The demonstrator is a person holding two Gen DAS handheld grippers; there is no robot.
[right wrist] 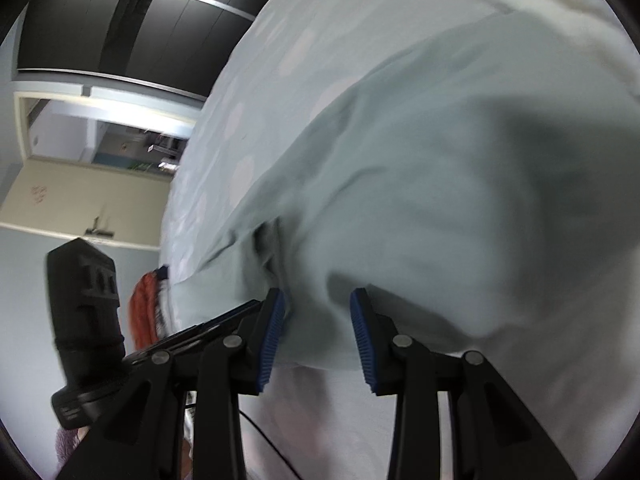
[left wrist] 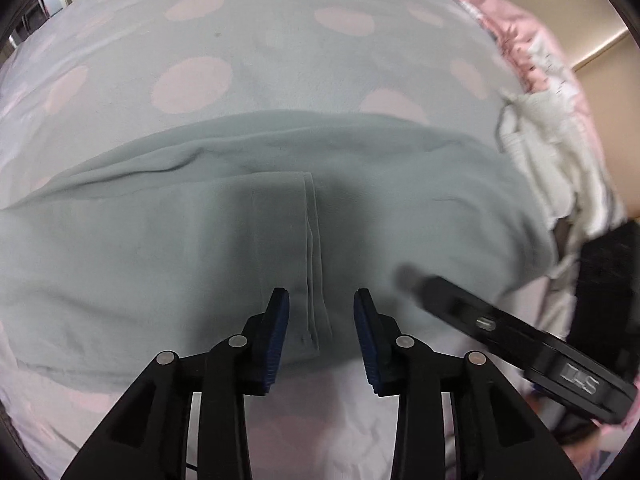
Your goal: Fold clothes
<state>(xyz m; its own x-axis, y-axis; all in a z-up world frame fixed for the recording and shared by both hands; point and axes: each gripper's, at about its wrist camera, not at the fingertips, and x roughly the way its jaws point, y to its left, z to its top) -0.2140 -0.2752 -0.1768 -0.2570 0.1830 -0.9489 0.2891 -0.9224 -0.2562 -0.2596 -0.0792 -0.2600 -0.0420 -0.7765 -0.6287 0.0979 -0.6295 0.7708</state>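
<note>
A grey-green garment (left wrist: 160, 240) lies spread across a pale bedsheet with pink dots (left wrist: 192, 84). A folded hem (left wrist: 310, 248) runs from its near edge toward the middle. My left gripper (left wrist: 322, 300) hovers open above that hem at the near edge, with nothing pressed between its pads. In the right wrist view the same garment (right wrist: 440, 200) bulges in soft folds. My right gripper (right wrist: 316, 300) stands open at its near edge, the cloth lying under and between the fingers without being pinched. One right finger (left wrist: 460, 308) rests low over the garment beside the left gripper.
A heap of pink and white clothes (left wrist: 540, 92) lies at the right edge of the bed, with a black object (left wrist: 604, 280) below it. An orange-red cloth (right wrist: 144, 312) hangs off the bed's left side. A dark wardrobe (right wrist: 120, 32) stands beyond.
</note>
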